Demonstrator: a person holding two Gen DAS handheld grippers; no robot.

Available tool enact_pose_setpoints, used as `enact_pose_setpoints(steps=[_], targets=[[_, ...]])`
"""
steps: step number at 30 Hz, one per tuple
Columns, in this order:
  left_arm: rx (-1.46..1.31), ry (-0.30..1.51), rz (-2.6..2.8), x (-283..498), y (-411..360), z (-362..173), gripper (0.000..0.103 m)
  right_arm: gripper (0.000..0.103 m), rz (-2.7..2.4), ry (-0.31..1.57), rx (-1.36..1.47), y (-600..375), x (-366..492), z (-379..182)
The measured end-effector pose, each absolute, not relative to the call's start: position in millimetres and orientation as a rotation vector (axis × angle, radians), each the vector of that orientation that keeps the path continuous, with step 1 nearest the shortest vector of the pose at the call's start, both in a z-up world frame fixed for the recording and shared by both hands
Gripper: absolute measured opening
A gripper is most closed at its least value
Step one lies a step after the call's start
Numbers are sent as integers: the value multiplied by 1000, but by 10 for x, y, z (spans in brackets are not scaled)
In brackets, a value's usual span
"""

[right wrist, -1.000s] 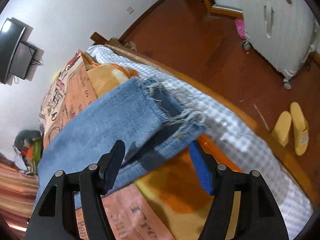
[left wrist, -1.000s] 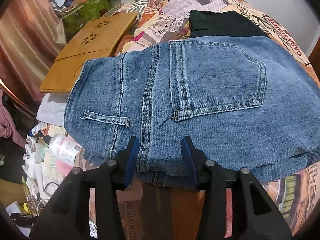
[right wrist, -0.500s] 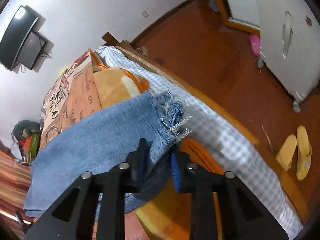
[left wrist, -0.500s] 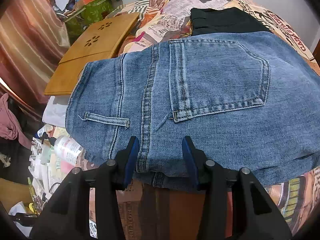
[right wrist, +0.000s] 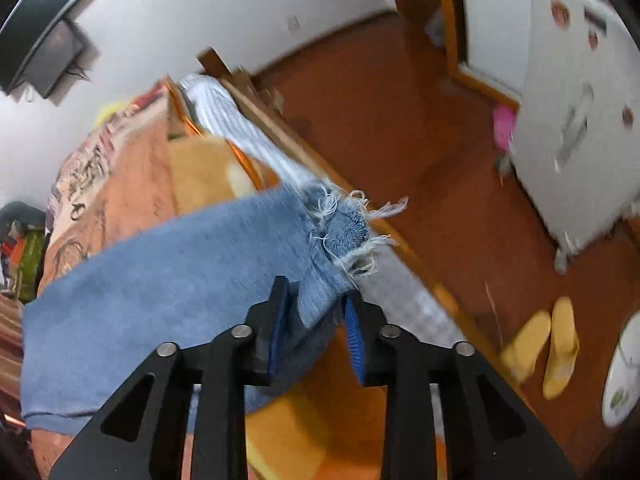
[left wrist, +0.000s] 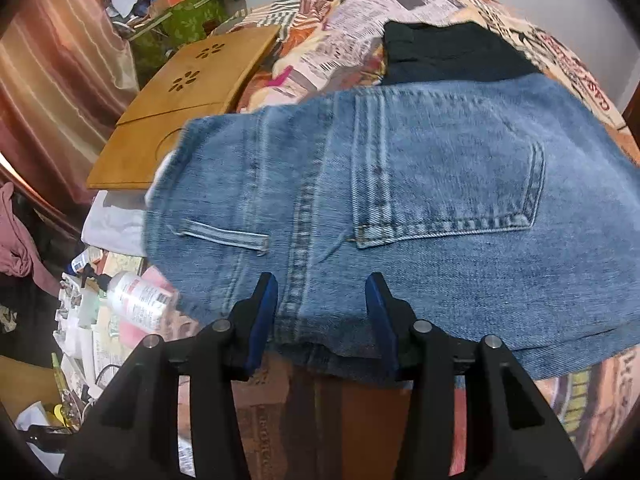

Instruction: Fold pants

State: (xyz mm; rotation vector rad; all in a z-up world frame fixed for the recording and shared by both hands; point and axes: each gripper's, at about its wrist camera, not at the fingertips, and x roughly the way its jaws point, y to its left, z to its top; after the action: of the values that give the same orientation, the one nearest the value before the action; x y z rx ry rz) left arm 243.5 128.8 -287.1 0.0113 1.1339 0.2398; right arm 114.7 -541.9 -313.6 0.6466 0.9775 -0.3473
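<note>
The blue jeans [left wrist: 400, 208] lie back side up on the bed, a back pocket [left wrist: 444, 168] showing. My left gripper [left wrist: 320, 292] stands open over the waist edge, its blue pads [left wrist: 264, 300] on either side of the centre seam, not squeezing it. In the right wrist view the jeans leg [right wrist: 160, 280] stretches away and its frayed hem [right wrist: 344, 228] is bunched and lifted off the bed. My right gripper [right wrist: 316, 296] still holds that hem between its pads while its jaws are opening.
A folded black garment [left wrist: 452, 52] lies beyond the jeans, a wooden lap board [left wrist: 180, 112] to their left. Bottles and clutter [left wrist: 132, 300] crowd the bed's left side. To the right are the bed's wooden edge [right wrist: 280, 136], the floor, yellow slippers [right wrist: 548, 344] and a white cabinet [right wrist: 580, 120].
The right gripper closed on the frayed hem, bunched and lifted it, rolled, and its jaws have now widened a little. The left gripper and the waist stayed almost still.
</note>
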Motion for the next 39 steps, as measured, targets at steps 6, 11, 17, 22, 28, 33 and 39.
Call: enact_pose_setpoints(steps=[6, 11, 17, 22, 28, 33, 39], targets=[[-62, 1016, 276, 2180, 1640, -2412, 48, 43, -353, 927, 662, -5459, 951, -2917], [-155, 1017, 370, 2036, 2125, -2440, 52, 46, -361, 908, 633, -5310, 978, -2806], [-289, 1051, 294, 2035, 2239, -2679, 52, 49, -339, 946, 614, -5117, 1021, -2873], [-251, 1098, 245, 2223, 2003, -2867, 44, 49, -306, 985, 595, -5010, 1039, -2914], [-135, 1077, 312, 2303, 1848, -2885, 25, 49, -298, 976, 599, -5032, 1005, -2947], [-112, 1073, 321, 2305, 1812, -2870, 21, 49, -297, 946, 670, -5169, 1009, -3043], [-93, 1083, 336, 2330, 1780, -2861, 20, 49, -298, 946, 722, -5295, 1194, -3215]])
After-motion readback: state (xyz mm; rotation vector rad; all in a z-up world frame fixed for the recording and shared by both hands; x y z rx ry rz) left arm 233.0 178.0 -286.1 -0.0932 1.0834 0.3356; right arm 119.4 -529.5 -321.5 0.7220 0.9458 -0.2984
